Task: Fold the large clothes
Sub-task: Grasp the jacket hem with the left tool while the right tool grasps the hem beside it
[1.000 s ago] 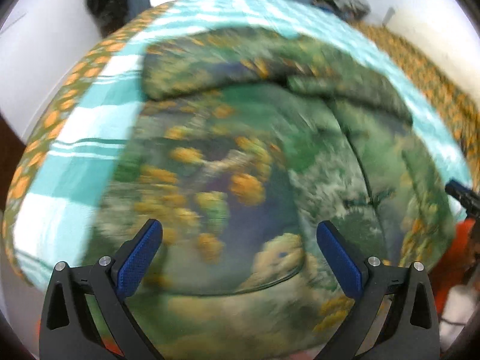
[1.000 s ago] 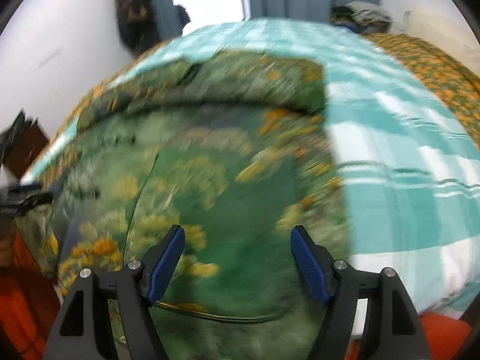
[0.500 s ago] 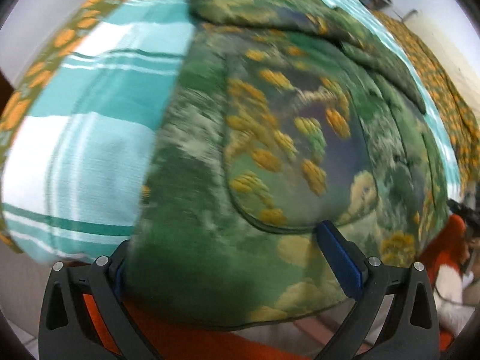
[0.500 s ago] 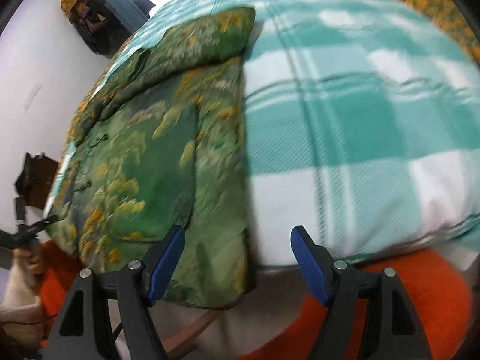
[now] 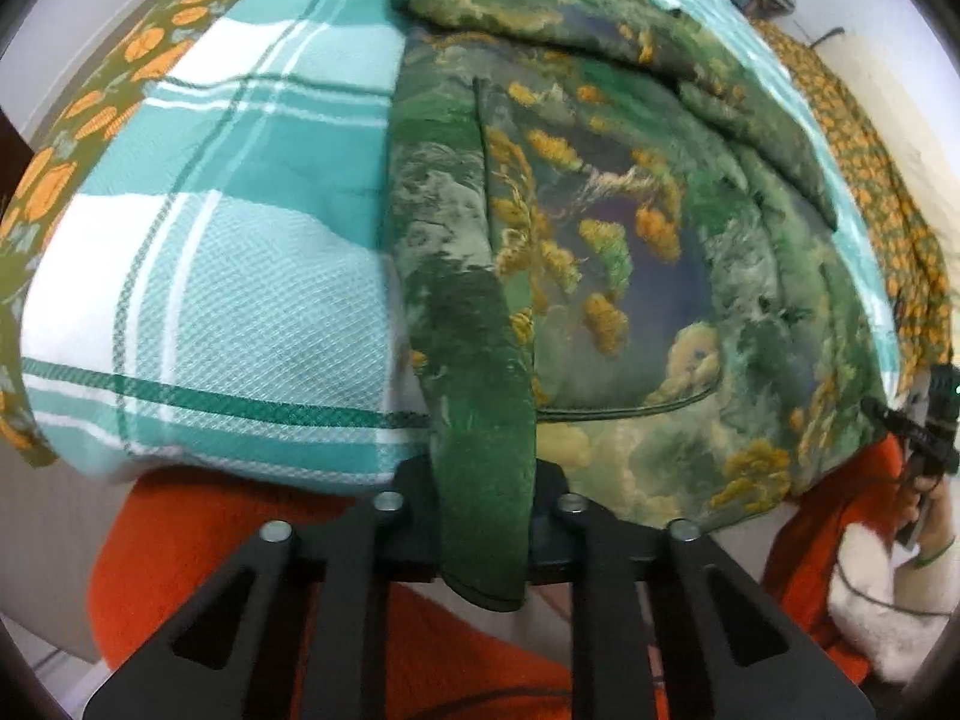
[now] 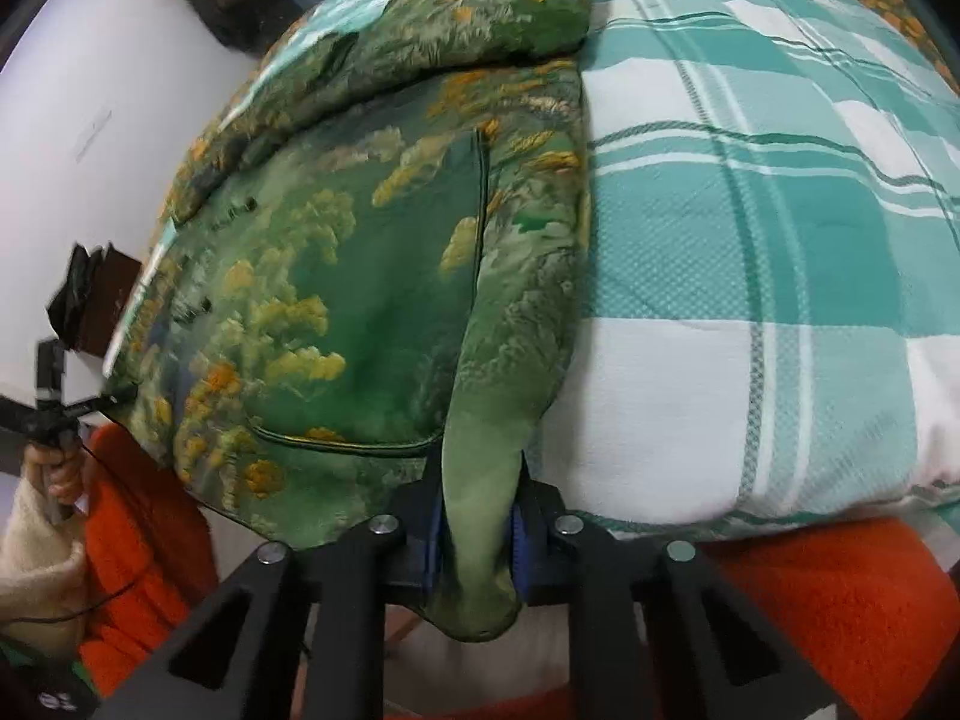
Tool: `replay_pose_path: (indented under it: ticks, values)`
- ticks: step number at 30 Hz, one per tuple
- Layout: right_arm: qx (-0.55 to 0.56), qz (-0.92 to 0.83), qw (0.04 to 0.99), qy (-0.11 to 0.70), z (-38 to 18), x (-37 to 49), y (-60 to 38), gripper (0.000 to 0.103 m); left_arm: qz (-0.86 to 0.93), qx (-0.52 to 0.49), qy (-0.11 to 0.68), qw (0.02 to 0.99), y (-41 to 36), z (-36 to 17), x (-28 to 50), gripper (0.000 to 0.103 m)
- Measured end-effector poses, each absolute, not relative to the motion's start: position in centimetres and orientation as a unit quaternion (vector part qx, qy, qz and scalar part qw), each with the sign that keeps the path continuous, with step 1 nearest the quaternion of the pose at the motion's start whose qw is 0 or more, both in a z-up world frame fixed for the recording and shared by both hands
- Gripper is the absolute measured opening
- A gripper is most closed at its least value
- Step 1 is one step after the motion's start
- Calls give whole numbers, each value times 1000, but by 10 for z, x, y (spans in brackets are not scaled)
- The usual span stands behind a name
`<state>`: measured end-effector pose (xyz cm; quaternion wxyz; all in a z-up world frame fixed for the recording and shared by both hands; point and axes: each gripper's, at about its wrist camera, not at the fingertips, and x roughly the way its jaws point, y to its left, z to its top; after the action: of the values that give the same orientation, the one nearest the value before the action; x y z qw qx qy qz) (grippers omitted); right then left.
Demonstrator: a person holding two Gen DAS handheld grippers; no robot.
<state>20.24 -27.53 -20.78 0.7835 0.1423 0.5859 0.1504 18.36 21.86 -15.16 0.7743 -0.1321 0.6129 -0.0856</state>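
A large green jacket [image 5: 600, 228] with a yellow-flowered landscape print lies flat on the bed, one sleeve [image 5: 540, 6] folded across its top. In the left wrist view my left gripper [image 5: 483, 480] is closing its jaws on the jacket's near left hem corner, and the cloth is pinched between the pads and hangs out below. In the right wrist view the same jacket [image 6: 360, 300] shows, and my right gripper [image 6: 477, 516] is closing on the near right hem corner, with the cloth squeezed between its blue pads [image 6: 517, 534].
A teal and white checked bedcover [image 5: 240, 210] [image 6: 750, 240] lies under the jacket, with an orange-patterned blanket [image 5: 870, 150] beyond it. Orange fabric [image 6: 840, 600] lies below the bed edge. A hand in a cream sleeve [image 6: 54, 474] holds the other gripper at the left.
Both grippers came down from over the jacket's middle to its near hem corners. Their jaws went from wide apart to pinched on the cloth.
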Motion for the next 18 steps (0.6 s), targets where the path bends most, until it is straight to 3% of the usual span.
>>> replay_pose_path:
  ticks: [8,18]
  values:
    - [161,169,799,554,-153,190,-279,14,-111,-127,578,799,214,-109,170,8]
    - [210,223,753,582,-108,130,-278,13,-125,-160,559,804,237,-56,101,7]
